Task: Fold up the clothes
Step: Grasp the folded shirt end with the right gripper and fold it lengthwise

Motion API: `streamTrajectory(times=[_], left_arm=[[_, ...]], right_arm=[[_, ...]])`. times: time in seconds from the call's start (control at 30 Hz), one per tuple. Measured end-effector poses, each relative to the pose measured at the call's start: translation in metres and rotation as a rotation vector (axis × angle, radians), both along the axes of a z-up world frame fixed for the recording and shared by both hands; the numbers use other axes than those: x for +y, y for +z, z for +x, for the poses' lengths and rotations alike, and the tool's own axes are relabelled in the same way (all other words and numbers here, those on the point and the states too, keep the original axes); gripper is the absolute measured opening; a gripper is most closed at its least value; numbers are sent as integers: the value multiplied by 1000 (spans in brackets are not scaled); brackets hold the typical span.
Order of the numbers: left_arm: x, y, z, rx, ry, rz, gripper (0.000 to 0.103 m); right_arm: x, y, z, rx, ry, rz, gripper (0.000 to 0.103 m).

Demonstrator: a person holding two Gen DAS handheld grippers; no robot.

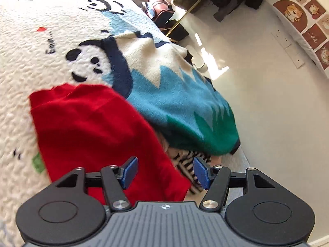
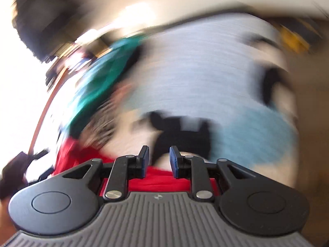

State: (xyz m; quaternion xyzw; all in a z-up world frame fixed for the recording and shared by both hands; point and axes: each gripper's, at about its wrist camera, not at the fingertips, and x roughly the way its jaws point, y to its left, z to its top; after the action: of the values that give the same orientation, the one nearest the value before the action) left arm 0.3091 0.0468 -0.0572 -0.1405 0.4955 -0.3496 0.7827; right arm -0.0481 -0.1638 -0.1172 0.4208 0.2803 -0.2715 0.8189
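Red knit garment (image 1: pixel 92 127) lies on the panda-print fleece blanket (image 1: pixel 30 72), one edge doubled over near the top, lower hem running under the left gripper (image 1: pixel 164 171). Reads as soft, light, limp; it should drape and sag once lifted, no stiffness to carry a crease, so I'd pinch it at a corner or along a hem, not mid-panel. Fleece under it is grippy, so dragging may bunch it. Just beside it, touching along its right side: a cream/blue/green sweater (image 1: pixel 174 94) heaped over a black-and-white striped piece (image 1: pixel 191 162), at the blanket's edge. Whether the red one is part-folded or just dropped that way, can't tell. Left gripper: jaws wide apart, nothing between them, hovering over the red hem. Right gripper (image 2: pixel 159 160): jaws apart with a clear gap, holding nothing, red fabric below it; that view is heavily motion-blurred, so little else is readable.
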Motion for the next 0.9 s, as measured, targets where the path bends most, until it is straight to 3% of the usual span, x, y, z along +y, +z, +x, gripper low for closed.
streamTrajectory(times=[0.1,0.17,0.2,0.3,0.4,0.43,0.47,0.5,0.6,0.7,0.83,0.9], left_arm=[[25,-15,-48,-22,17,27,62],[36,-30,-71,-4,64,43,62],[41,-38,-80,7,97,54,62],[50,-50,-94,20,216,59,63],[53,-60,-100,77,304,55,63],[51,-63,-103,100,313,55,63],[48,-66,-106,107,305,64,58],[46,-67,-111,89,306,79,54],[47,-70,-123,76,361,102,37],[49,-67,-134,82,421,104,36],[55,-55,-147,94,479,92,41],[58,-48,-154,100,507,86,41]], right_arm=[[27,17,70,9,284,-221,28],[44,23,112,12,411,-337,51],[51,25,130,13,463,-385,55],[55,25,181,8,570,-433,55],[55,5,231,49,689,-432,53],[53,-2,242,54,734,-427,44],[50,-9,253,59,779,-420,15],[40,-13,260,46,797,-378,11],[-7,-24,276,-9,793,-197,10],[-43,-51,295,12,827,-17,11],[-64,-64,306,32,868,89,17],[-69,-55,304,54,880,75,19]])
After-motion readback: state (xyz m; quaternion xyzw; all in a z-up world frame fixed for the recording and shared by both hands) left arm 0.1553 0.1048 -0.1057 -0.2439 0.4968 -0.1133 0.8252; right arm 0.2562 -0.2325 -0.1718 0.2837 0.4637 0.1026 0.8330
